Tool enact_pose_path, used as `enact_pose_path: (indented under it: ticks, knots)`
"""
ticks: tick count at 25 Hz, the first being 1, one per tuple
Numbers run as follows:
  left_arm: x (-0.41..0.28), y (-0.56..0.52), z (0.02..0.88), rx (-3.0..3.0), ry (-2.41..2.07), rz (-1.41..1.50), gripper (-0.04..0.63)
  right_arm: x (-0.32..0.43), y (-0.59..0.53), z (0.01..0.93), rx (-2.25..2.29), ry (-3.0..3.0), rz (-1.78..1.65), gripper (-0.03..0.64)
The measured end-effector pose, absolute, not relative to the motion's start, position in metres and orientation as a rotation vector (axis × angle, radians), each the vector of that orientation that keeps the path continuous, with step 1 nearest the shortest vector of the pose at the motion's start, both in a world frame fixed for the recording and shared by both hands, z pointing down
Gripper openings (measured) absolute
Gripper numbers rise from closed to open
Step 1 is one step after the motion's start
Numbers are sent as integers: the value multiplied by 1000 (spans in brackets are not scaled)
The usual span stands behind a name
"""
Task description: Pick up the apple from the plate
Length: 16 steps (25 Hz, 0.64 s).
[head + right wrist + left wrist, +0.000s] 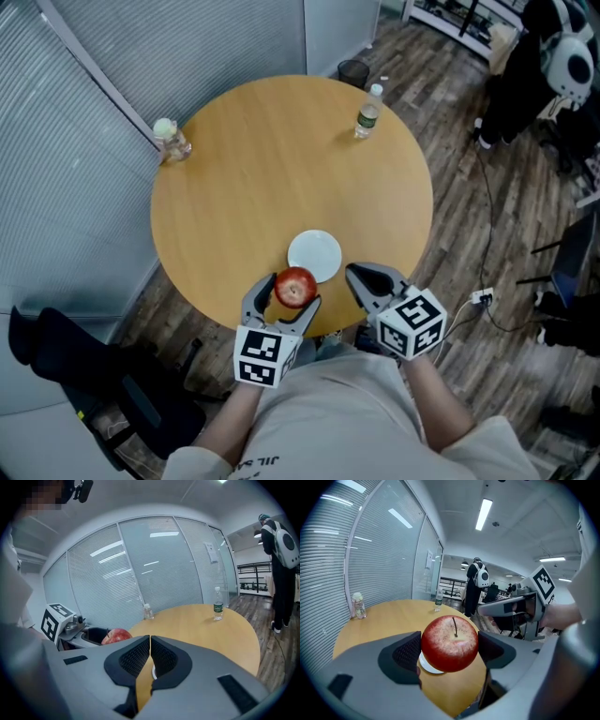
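Observation:
A red apple (295, 287) with a short stem is held off the table, near the round table's front edge. My left gripper (283, 298) is shut on the apple (450, 643), its dark pads pressed against both sides. The small white plate (315, 255) lies bare on the wood just beyond the apple; a sliver of the plate (430, 666) shows under the fruit. My right gripper (366, 279) hovers to the right of the plate, its jaws pressed together with nothing between them (150, 657). The apple (117, 636) shows to its left.
The round wooden table (272, 169) carries a clear water bottle (367, 111) at the far right and a small jar-like bottle (171, 139) at the far left edge. A glass partition with blinds (84, 141) stands to the left. A person (474, 590) stands beyond the table.

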<state>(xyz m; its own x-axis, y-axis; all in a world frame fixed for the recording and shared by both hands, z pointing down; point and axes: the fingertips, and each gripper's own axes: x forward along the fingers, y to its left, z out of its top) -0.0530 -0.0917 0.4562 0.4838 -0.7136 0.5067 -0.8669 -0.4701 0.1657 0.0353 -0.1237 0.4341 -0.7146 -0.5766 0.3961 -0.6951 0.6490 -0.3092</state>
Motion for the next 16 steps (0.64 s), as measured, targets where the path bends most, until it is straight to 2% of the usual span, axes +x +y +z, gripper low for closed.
enact_pose_path:
  ticks: [16]
  knots:
    - [-49, -103, 452, 2353, -1307, 532, 379, 43, -131, 434, 1041, -2598, 631, 33]
